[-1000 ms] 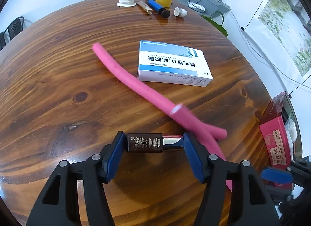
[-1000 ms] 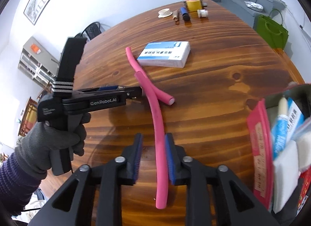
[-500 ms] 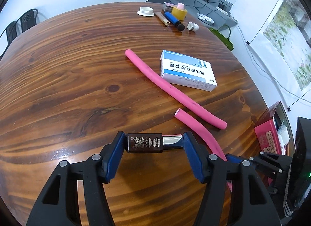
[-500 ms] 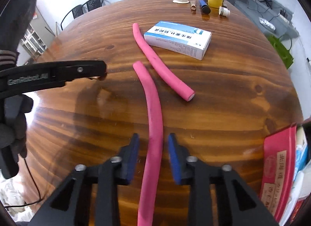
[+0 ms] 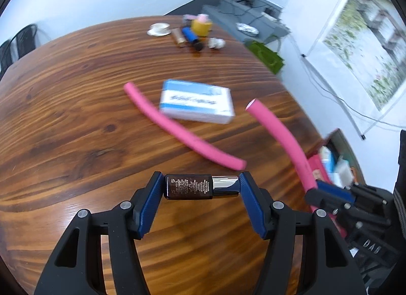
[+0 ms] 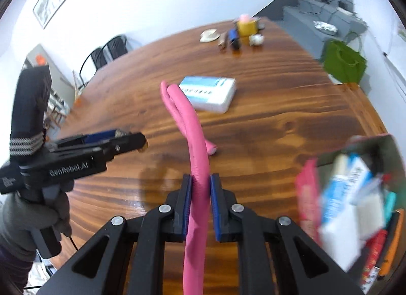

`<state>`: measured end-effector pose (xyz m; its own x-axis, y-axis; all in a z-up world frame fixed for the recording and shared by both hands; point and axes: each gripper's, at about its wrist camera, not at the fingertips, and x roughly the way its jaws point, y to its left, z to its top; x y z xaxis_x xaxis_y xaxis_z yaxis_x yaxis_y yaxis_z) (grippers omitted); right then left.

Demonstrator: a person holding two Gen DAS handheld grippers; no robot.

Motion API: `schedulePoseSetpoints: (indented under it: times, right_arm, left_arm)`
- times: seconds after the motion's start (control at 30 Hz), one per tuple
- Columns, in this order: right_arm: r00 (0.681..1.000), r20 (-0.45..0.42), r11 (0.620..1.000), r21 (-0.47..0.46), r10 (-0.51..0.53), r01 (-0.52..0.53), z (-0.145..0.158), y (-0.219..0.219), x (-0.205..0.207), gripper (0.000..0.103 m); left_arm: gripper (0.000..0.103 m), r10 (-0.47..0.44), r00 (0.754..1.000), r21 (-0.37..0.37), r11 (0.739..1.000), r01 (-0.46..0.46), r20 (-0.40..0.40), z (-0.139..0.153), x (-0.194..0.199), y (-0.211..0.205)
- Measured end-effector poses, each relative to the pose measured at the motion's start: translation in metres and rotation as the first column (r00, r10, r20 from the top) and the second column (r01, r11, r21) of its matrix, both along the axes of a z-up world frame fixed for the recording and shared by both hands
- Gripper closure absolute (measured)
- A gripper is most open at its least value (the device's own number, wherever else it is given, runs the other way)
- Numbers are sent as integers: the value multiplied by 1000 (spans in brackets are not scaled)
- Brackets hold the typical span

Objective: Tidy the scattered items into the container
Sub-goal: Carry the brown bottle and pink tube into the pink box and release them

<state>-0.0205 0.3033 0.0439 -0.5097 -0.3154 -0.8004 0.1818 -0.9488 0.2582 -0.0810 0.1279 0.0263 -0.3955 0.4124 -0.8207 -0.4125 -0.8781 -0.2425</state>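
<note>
Claws are both seen gripping: a dark silver-capped bottle (image 5: 200,189) is clamped by the left claw (image 5: 200,191), a pink foam tube (image 6: 199,158) by the right claw (image 6: 200,188), above the tabletop (image 5: 76,117).

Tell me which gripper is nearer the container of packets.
Right. The right gripper, shut on a pink foam tube, sits just beside the container. The left gripper, gripping a small dark bottle, is farther away over the table.
</note>
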Motion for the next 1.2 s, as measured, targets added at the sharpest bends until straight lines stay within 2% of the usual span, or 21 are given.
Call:
schedulePoseSetpoints:
  times: [0.07, 0.33, 0.57, 0.97, 1.2]
  right_arm:
    - [999, -18, 999, -8, -41, 41, 12, 21, 11, 87]
    - [978, -35, 978, 9, -207, 208, 27, 107, 41, 87]
    - [948, -4, 948, 21, -317, 317, 14, 171, 60, 87]
    - [937, 36, 937, 9, -349, 348, -17, 212, 61, 87]
    - [937, 28, 937, -18, -348, 348, -20, 220, 62, 87]
  left_arm:
    - [39, -39, 999, 11, 999, 39, -10, 7, 8, 18]
    - [39, -151, 988, 42, 987, 152, -23, 19, 37, 85]
    - [39, -226, 974, 46, 973, 228, -32, 25, 64, 134]
    - [39, -295, 954, 23, 955, 297, -48, 31, 96, 187]
    - [39, -337, 941, 11, 941, 337, -46, 29, 107, 215]
